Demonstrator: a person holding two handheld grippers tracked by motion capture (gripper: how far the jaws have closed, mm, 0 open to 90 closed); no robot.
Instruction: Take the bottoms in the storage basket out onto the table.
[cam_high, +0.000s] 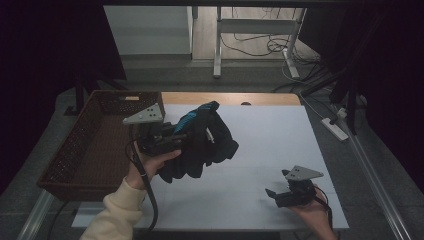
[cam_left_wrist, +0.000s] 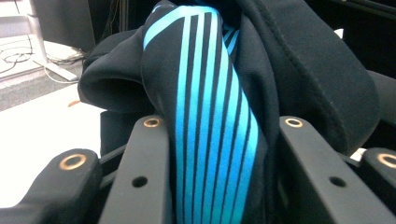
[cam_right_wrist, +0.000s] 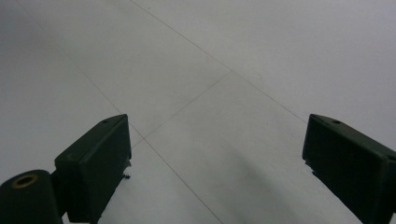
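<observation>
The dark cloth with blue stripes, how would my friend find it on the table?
Start at the white table and the brown basket at its left. Just right of the basket, the left tool grips a bunched black garment above the tabletop. It is the one soft thing there, with bright blue stripes.

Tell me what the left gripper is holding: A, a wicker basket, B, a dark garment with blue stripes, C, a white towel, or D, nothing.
B: the left gripper has its jaws shut on a dark garment whose blue stripes run between them in the left gripper view, lifted above the table.
</observation>
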